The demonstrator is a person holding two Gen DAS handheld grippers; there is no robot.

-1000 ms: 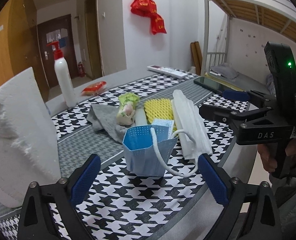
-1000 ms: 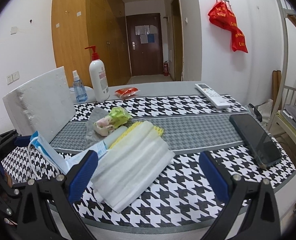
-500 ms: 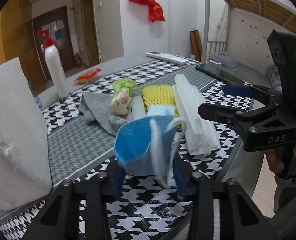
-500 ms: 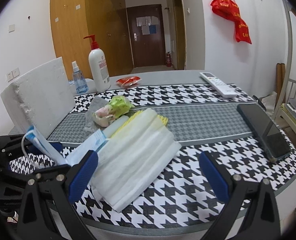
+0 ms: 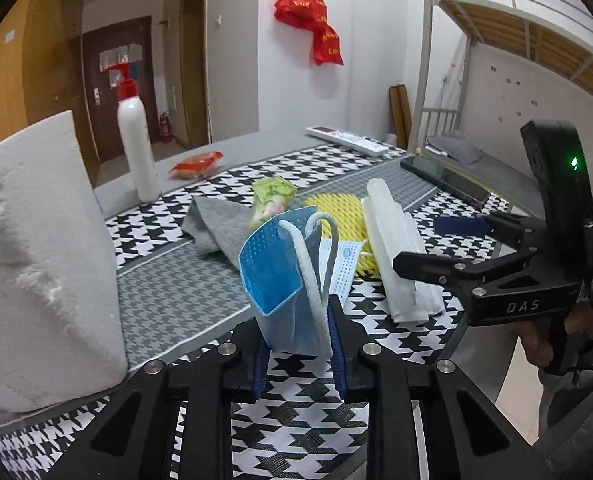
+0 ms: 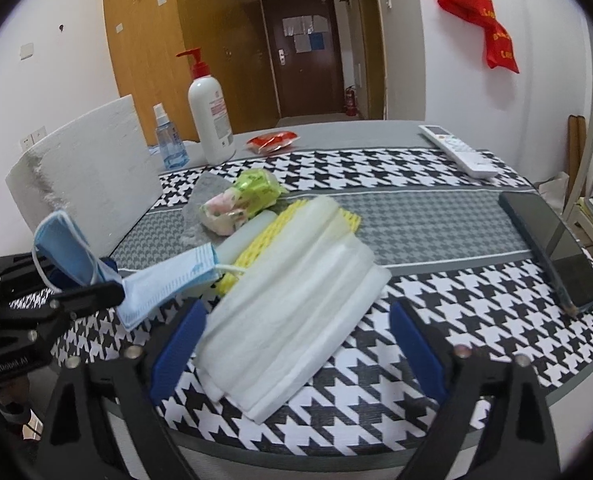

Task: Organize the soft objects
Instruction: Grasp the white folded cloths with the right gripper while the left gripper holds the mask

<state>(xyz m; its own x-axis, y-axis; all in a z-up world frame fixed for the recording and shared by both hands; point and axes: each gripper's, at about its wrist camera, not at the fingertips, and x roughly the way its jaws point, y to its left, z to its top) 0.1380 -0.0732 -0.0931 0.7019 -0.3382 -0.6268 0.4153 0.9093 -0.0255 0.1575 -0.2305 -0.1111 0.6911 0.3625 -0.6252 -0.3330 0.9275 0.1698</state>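
My left gripper (image 5: pixel 298 344) is closing its jaws, and its blue pads pinch the bottom of a folded blue face mask (image 5: pixel 280 272) that stands upright just above the houndstooth tablecloth (image 5: pixel 296 412). The right wrist view shows that mask (image 6: pixel 62 244) at the far left. My right gripper (image 6: pixel 296 344) is closing too. A stack of white foam sheets (image 6: pixel 296 308) lies between its fingers, and the pads are not pressing on it. Behind it lie a second pale mask (image 6: pixel 168 280), a yellow foam net (image 6: pixel 256 248), a green packet (image 6: pixel 244 200) and a grey cloth (image 5: pixel 216 224).
A big white foam block (image 5: pixel 36 260) stands at the left. At the back are a pump bottle (image 6: pixel 210 120), a spray bottle (image 6: pixel 168 140), a red packet (image 6: pixel 272 140) and a remote (image 6: pixel 456 150). A phone (image 6: pixel 548 248) lies right, near the table edge.
The left jaws went from wide open to pinching the blue mask, which now stands higher and upright. The right jaws narrowed slightly around the foam sheets.
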